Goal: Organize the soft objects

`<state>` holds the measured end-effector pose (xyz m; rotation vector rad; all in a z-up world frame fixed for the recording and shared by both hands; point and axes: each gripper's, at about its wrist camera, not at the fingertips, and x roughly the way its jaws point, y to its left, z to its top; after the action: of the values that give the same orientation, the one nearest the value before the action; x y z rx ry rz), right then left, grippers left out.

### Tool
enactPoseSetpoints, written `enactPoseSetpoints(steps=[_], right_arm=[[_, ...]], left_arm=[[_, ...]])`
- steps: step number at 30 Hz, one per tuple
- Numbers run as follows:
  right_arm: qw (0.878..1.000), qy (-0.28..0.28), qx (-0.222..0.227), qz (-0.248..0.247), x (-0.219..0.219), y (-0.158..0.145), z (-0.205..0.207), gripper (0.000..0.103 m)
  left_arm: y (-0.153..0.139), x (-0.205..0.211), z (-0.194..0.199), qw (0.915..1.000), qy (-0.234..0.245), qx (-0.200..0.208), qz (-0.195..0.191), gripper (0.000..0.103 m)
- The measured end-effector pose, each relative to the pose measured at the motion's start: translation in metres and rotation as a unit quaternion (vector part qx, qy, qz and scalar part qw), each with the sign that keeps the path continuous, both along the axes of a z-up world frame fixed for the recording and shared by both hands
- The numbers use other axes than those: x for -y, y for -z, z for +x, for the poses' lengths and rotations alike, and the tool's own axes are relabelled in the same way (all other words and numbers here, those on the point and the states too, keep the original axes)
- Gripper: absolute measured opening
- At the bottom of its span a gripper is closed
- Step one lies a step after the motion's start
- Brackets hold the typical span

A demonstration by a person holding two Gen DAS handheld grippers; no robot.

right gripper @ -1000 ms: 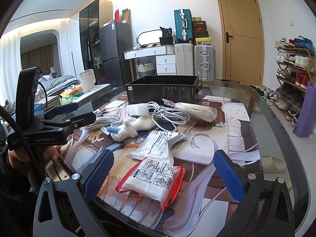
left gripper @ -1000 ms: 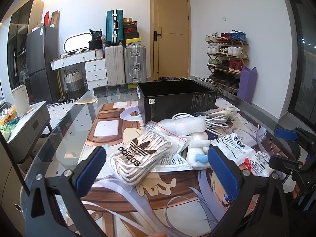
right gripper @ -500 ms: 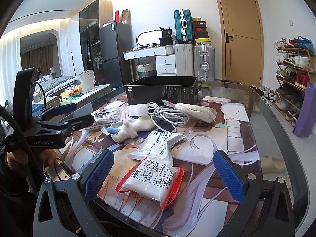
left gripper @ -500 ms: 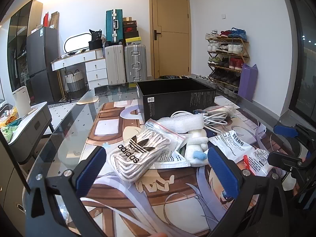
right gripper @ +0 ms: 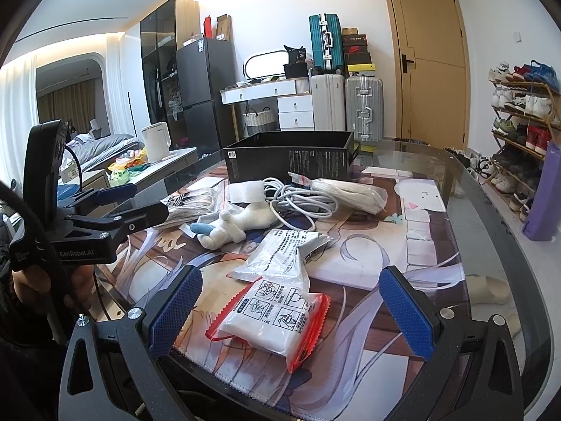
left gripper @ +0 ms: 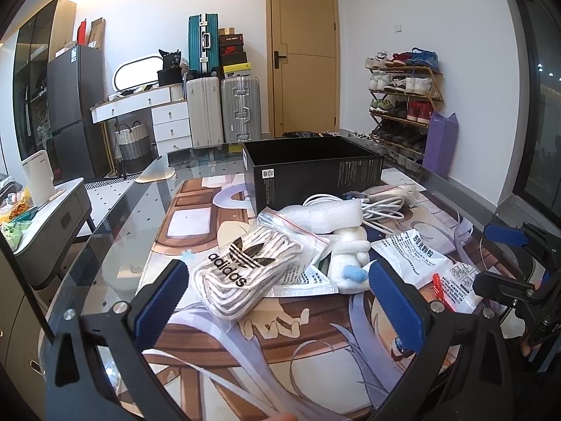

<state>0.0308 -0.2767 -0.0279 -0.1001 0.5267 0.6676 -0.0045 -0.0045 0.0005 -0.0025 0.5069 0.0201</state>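
Observation:
My left gripper [left gripper: 277, 291] is open and empty, just short of a clear adidas bag of white laces [left gripper: 245, 277]. Beside the bag lie a white plush toy with a blue tip [left gripper: 350, 256], a white foam piece [left gripper: 326, 215] and a coiled white cable [left gripper: 382, 205]. An open black box [left gripper: 315, 172] stands behind them. My right gripper [right gripper: 291, 308] is open and empty around a red-edged white packet [right gripper: 277, 319], above it. A white printed pouch [right gripper: 284, 252] lies beyond. The plush [right gripper: 231, 226] and box [right gripper: 291, 161] show there too.
The things lie on a printed mat [left gripper: 280, 343] on a glass table [left gripper: 115, 231]. The left gripper [right gripper: 115, 210] shows at the left of the right wrist view. A low cabinet [left gripper: 45, 224] stands left of the table, a shoe rack [left gripper: 403, 101] far right.
My left gripper has moved slightly forward toward the adidas bag. The right gripper has stayed over the red-edged packet.

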Motion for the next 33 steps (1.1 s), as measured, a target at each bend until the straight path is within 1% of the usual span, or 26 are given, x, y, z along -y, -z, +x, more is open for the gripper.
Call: enactPoseSetpoints(steps=[19, 33], right_arm=[[1.0, -0.008, -0.014, -0.009, -0.003, 0.006, 0.002, 0.102], [0.999, -0.013, -0.02, -0.034, -0.01, 0.013, 0.003, 0.102]], left_arm=[[-0.002, -0.007, -0.001, 1.0, -0.005, -0.003, -0.008, 0.103], [-0.001, -0.01, 0.001, 0.9999, -0.008, -0.005, -0.013, 0.103]])
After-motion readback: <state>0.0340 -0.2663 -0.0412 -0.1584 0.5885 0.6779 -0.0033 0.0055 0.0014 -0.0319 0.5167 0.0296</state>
